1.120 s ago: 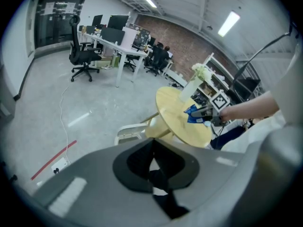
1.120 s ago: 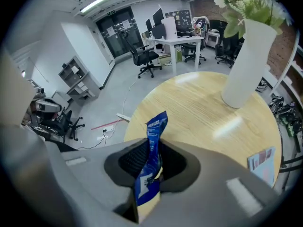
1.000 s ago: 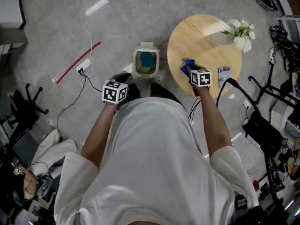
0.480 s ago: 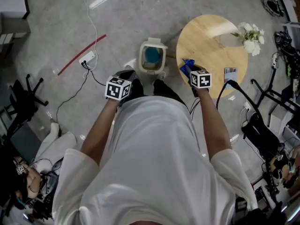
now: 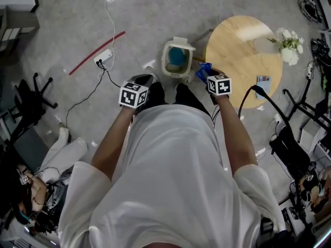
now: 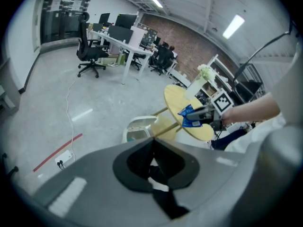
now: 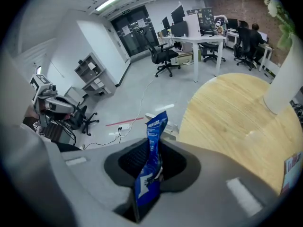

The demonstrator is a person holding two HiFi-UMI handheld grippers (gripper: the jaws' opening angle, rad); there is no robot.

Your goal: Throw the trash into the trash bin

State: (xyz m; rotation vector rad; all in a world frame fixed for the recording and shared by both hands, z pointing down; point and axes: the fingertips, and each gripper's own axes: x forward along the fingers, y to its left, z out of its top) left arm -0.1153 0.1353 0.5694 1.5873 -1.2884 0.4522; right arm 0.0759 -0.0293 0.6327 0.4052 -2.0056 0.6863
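right gripper pinched blue wrapper, my jaws clamped on its lower part, top end poking up past tips. wrapper sat in air right at edge of round wooden table, just beside white trash bin on floor, not over opening tbh. bin lid was up, blue inside. left gripper carried nothing, jaws pressed together, low over floor on other side of bin. white flowers at table's far edge.
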